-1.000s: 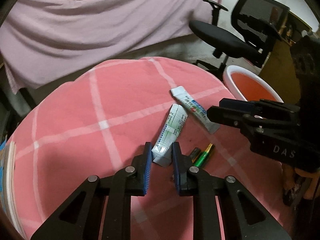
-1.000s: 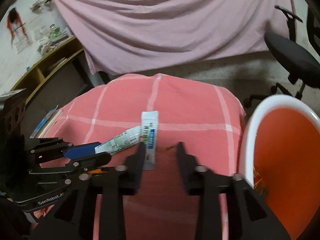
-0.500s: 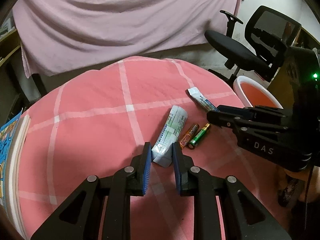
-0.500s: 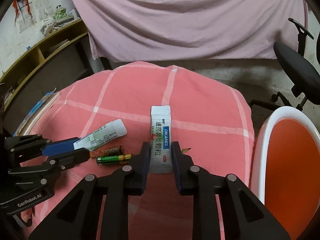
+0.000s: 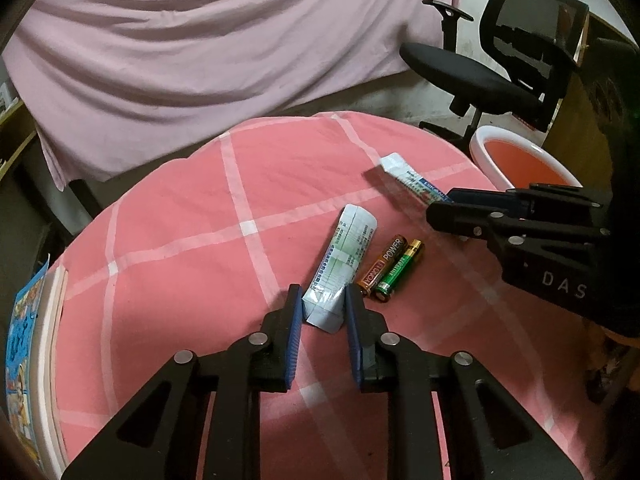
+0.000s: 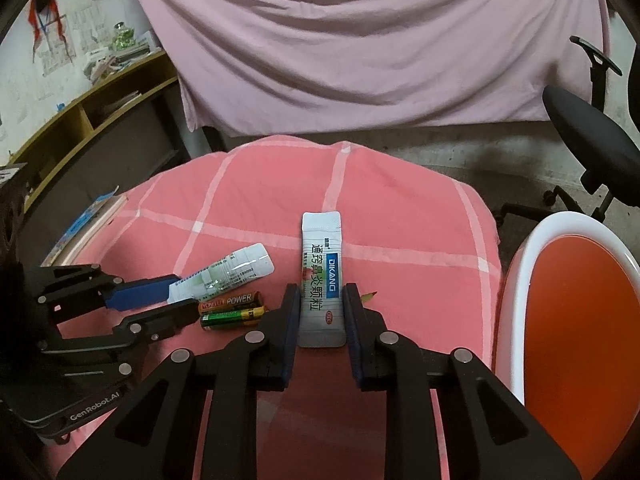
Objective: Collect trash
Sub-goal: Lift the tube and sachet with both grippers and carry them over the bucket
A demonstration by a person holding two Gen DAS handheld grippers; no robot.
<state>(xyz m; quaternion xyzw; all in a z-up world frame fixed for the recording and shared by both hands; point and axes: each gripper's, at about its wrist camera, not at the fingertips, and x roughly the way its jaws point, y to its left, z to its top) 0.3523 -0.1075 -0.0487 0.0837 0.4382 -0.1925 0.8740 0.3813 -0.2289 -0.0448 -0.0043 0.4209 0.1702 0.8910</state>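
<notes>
- Broadly, we work over a tabletop (image 5: 168, 240) covered in a pink checked cloth, with a pink sheet (image 6: 360, 40) hanging behind it and an office chair (image 5: 500, 68) off to the right.
- Beside the tabletop's right edge stands the white bin with an orange inside (image 6: 572, 320), which we judge to be where the trash goes.
- Our left gripper (image 5: 320, 312) has its jaws narrow and clamped on the near end of the green-printed sachet (image 5: 344, 264), whose far end lies toward the middle of the cloth.
- Our right gripper (image 6: 322, 312) has just been closing, and its jaws now pinch the lower end of the blue-labelled sachet (image 6: 322, 276), which points away from us.
- Two batteries (image 6: 232, 310), one brown and one green, lie side by side between the two sachets, touching each other and not yet collected.
- By our reckoning the step in hand is the pickup of both sachets; next we need to lift each clear of the cloth, carry it over the bin's rim and open the jaws there, then come back for the batteries.
</notes>
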